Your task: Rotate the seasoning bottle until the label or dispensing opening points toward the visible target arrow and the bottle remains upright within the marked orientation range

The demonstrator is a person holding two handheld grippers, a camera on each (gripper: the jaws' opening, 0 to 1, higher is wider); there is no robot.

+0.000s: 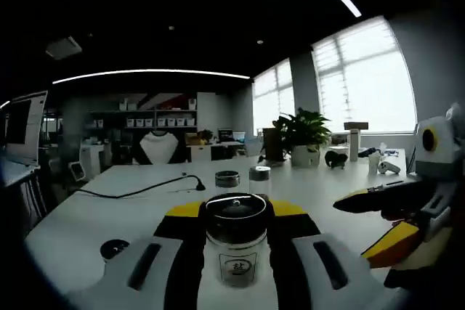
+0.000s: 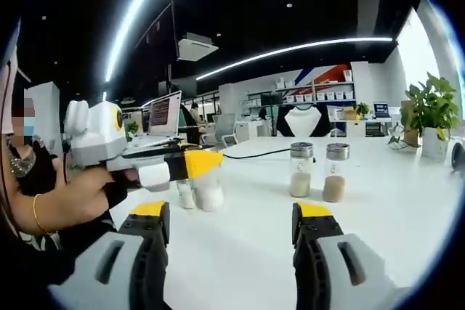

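A clear glass seasoning bottle [image 1: 235,248] with a black lid and a small label facing the camera stands upright on the white table [image 1: 109,208]. My left gripper [image 1: 235,212] is shut on it, one jaw pressing each side. In the right gripper view a hand holds that left gripper [image 2: 203,173] at the left, its yellow-tipped jaws around the same bottle [image 2: 211,194]. My right gripper [image 2: 231,212] is open with nothing between its jaws, low over the table. It enters the left gripper view from the right [image 1: 374,223], close beside the bottle.
Two more shaker bottles [image 2: 301,170] [image 2: 334,173] stand side by side farther along the table, seen behind the held bottle [image 1: 227,179] [image 1: 259,177]. A black cable [image 1: 138,191] lies at the left, with a small black disc [image 1: 112,250]. A potted plant [image 1: 305,139] stands at the back right.
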